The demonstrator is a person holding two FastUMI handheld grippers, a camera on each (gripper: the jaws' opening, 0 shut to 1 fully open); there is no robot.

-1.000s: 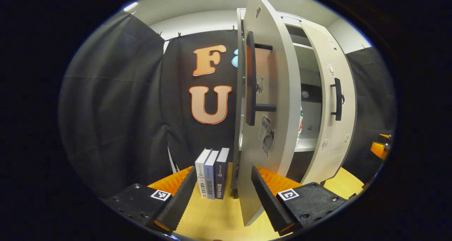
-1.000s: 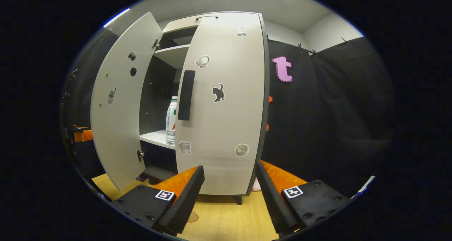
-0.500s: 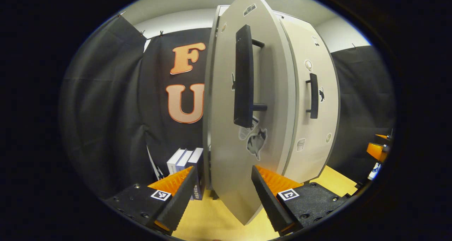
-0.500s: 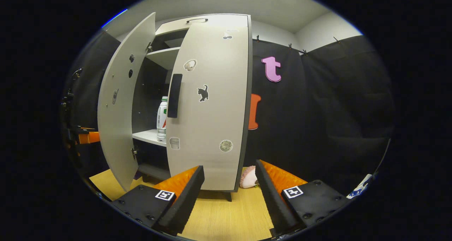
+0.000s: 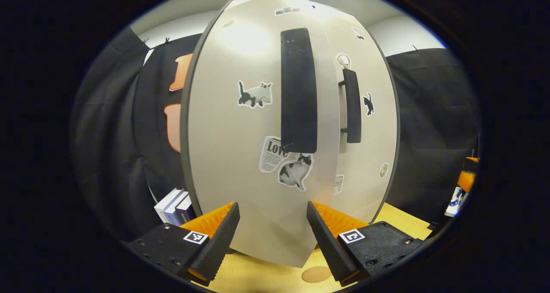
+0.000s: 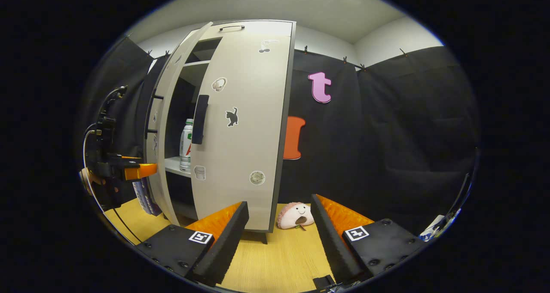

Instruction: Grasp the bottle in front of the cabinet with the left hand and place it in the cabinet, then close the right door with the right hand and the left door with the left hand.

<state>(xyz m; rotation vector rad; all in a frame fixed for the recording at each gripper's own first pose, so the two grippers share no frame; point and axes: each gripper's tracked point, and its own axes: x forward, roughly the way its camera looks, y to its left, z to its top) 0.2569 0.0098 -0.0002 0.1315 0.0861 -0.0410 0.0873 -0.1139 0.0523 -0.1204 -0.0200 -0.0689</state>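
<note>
In the left gripper view the left door (image 5: 240,155) fills the centre, its handle (image 5: 298,91) upright, and the left gripper (image 5: 271,237) at the bottom gapes wide with nothing in it, fingers either side of the door's lower edge. A sticker there reads "Love". In the right gripper view the right gripper (image 6: 279,241) stands wide open and empty at the bottom; the right door (image 6: 245,125) looks shut, and a narrow gap left of centre shows the bottle (image 6: 186,144) on a shelf inside the cabinet (image 6: 258,24).

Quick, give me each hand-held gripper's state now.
Left hand-held gripper: open, holding nothing, against the left door.
Right hand-held gripper: open, empty.
</note>
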